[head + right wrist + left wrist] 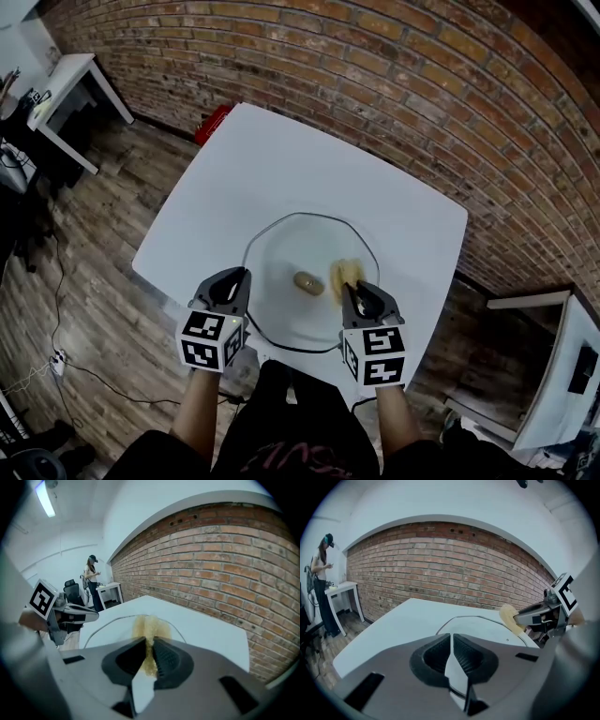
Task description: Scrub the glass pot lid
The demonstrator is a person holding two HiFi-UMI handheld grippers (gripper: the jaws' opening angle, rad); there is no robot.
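Pinching the glass pot lid (pixel 292 242), left gripper (pixel 451 638) is closed; right gripper (pixel 151 643) squeezes a sponge (pixel 150 624).

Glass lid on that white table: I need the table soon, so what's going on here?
Someone with a handheld gripper in each hand is working on a round clear glass pot lid on the square white table. The right gripper is clamped on a yellow sponge, held over the lid just right of its tan centre knob. The left gripper has its jaws together at the lid's left rim; whether they pinch the rim isn't clear.
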